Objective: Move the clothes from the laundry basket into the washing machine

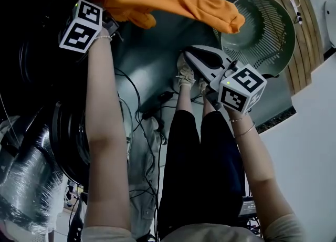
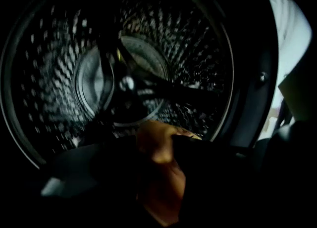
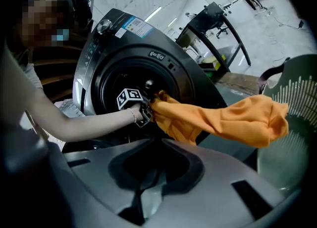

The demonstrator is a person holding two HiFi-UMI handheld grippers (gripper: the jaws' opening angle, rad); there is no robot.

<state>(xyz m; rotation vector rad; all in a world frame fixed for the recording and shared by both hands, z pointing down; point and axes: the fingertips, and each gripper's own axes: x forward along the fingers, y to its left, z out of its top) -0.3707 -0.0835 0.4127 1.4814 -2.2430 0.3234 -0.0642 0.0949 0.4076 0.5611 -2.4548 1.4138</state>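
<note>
An orange garment (image 1: pixel 168 2) stretches through the air from the washing machine (image 3: pixel 129 54) to the rim of the green laundry basket (image 1: pixel 268 31). My left gripper (image 1: pixel 114 25) is shut on one end of it at the mouth of the dark drum (image 2: pixel 124 78). In the left gripper view the orange cloth (image 2: pixel 158 172) sits bunched between the dark jaws. My right gripper (image 1: pixel 190 53) hangs lower, between machine and basket, shut with nothing in it. In the right gripper view its grey jaws (image 3: pixel 157 145) meet below the garment (image 3: pixel 223 120), and the left gripper (image 3: pixel 147 111) shows at the drum.
The machine's round door (image 1: pixel 68 136) stands open at the left. A silver foil hose (image 1: pixel 26 178) lies beside it, with black cables (image 1: pixel 152 109) on the floor. The person's legs and shoes (image 1: pixel 185 75) stand in front of the machine. Wooden boards (image 1: pixel 310 25) lie past the basket.
</note>
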